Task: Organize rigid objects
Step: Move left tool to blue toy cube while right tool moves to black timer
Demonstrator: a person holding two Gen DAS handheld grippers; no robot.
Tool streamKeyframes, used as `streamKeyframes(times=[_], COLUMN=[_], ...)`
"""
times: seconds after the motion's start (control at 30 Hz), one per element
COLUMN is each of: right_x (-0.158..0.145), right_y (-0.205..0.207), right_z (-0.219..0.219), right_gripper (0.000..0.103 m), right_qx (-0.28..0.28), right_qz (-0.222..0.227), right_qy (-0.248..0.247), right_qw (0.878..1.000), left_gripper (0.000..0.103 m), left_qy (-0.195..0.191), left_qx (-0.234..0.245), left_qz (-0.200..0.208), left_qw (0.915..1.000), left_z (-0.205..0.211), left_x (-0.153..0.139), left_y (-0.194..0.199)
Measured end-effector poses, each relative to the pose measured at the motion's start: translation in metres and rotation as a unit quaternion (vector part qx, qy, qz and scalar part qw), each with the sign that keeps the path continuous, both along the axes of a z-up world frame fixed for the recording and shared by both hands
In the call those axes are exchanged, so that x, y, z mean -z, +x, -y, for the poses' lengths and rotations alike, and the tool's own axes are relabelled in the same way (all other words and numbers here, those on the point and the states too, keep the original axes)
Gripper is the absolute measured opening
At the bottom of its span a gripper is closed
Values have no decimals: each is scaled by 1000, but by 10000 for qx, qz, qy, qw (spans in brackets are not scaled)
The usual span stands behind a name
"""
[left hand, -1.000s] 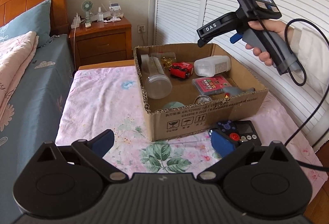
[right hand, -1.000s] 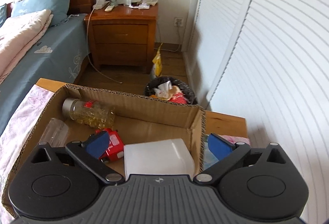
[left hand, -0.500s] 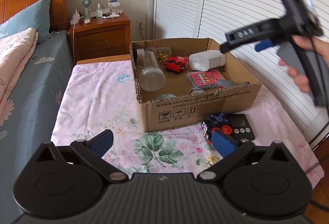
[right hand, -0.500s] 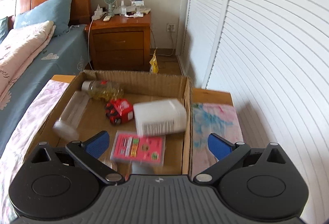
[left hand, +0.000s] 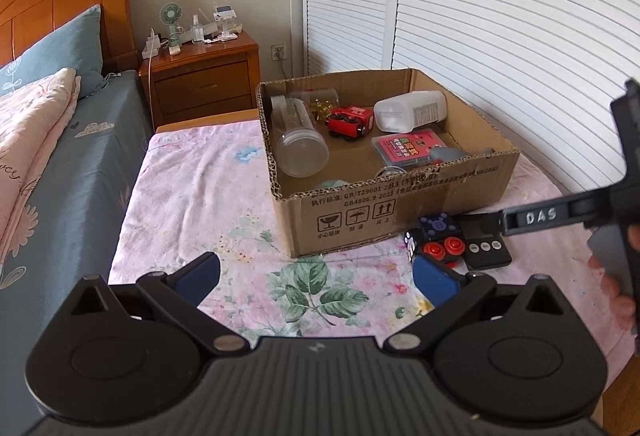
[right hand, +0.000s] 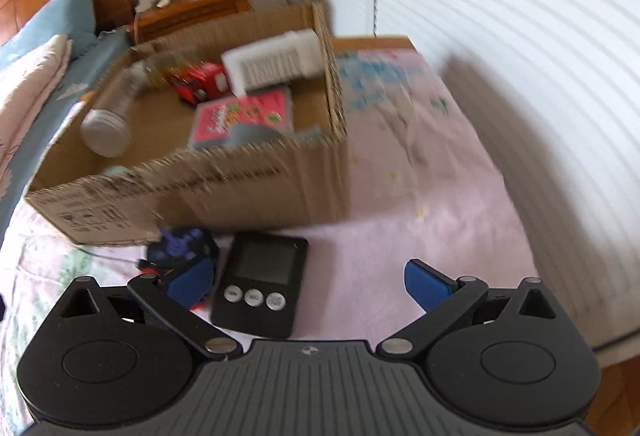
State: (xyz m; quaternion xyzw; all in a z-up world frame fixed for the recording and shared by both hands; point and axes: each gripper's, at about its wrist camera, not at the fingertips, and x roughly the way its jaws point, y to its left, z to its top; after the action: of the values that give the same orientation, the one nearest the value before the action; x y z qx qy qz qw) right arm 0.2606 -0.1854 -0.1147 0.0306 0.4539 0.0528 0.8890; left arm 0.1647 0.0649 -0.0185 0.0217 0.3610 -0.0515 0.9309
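A cardboard box point(left hand: 400, 213) stands on the pink floral table and holds a clear jar point(left hand: 298, 139), a red toy car point(left hand: 347, 121), a white container point(left hand: 412, 110) and a pink card pack point(left hand: 408, 147). In front of it lie a dark cube with red buttons point(left hand: 438, 238) and a black timer point(right hand: 262, 292). My left gripper point(left hand: 316, 278) is open and empty, back from the box. My right gripper point(right hand: 310, 284) is open and empty, low over the timer; its body shows at the right of the left wrist view point(left hand: 616, 203).
A bed with blue sheet point(left hand: 60, 171) runs along the left. A wooden nightstand point(left hand: 204, 75) with a small fan stands behind. White louvred doors point(left hand: 500, 15) line the right side. The table's right edge point(right hand: 608, 352) is close to my right gripper.
My right gripper pulled back from over the box and dropped low in front of it, above the timer. My left gripper drew back and rose slightly. Both stayed open.
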Motion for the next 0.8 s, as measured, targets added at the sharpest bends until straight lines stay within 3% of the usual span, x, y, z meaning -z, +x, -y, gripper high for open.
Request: streamKeyframes(times=[0.37, 0.57, 0.8], right_x=[23, 30, 30], right_y=[11, 9, 7], right_z=[-14, -33, -13], right_gripper=[103, 103, 103], right_qx=[-8, -235, -186], right_qz=[-46, 120, 91], right_qy=[-122, -678, -633], right_qw=[9999, 9973, 9978], left_gripper=[102, 102, 102], left_qy=[68, 66, 314], left_qx=[-12, -11, 81], left_qz=[27, -5, 7], left_qw=[10000, 10000, 9995], left_z=[-1, -1, 12], left_x=[2, 4, 7], left_y=[1, 3, 7])
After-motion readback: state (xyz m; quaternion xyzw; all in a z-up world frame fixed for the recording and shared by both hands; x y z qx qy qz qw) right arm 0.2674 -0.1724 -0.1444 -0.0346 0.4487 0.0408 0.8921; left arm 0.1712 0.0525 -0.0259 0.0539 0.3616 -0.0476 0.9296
